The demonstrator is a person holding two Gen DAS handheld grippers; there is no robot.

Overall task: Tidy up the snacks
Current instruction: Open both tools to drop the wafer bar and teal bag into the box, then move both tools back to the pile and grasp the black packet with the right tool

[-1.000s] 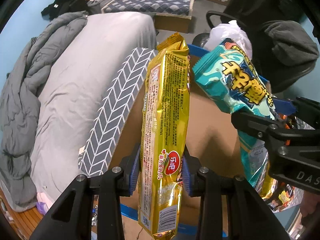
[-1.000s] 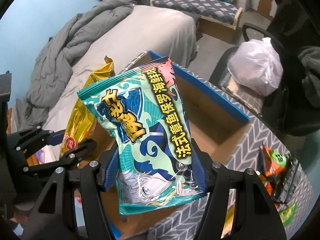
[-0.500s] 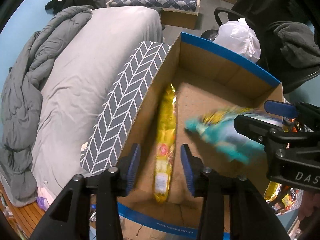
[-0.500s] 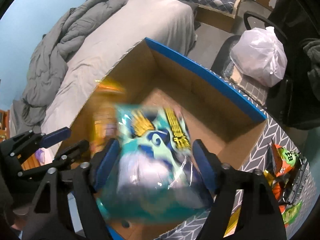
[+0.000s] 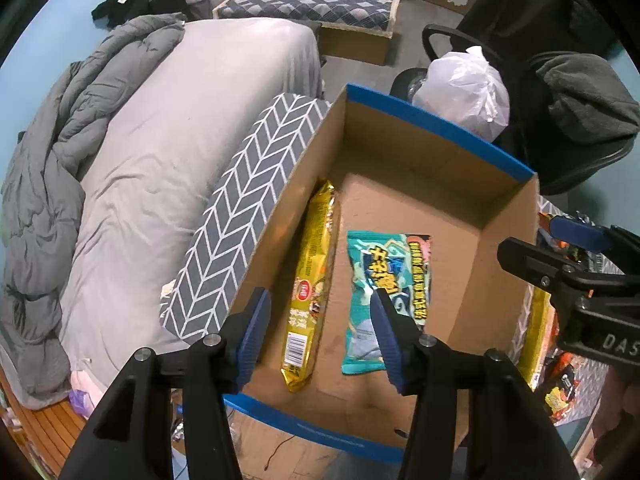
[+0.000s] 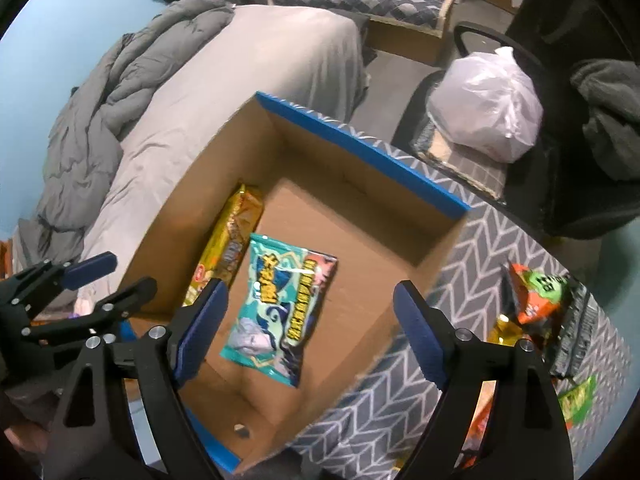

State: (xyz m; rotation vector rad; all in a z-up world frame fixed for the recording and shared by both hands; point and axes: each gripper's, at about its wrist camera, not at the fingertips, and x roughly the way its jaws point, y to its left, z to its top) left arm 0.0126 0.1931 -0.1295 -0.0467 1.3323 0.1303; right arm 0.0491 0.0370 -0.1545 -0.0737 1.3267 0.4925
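Note:
An open cardboard box with blue rims stands on a chevron-patterned table. On its floor lie a long yellow snack packet by the left wall and a teal snack bag beside it. My left gripper hangs above the box, its jaws opening with nothing between them. My right gripper hovers over the box too, its jaws opening wide and empty. Each gripper shows in the other's view: the right gripper and the left gripper.
More snack packets lie on the table right of the box. A grey bed with a rumpled duvet lies to the left. A white plastic bag sits on a black chair behind the box.
Both grippers let go of their snacks: the yellow packet and the teal bag dropped from the jaws to the box floor. Both pairs of jaws widened.

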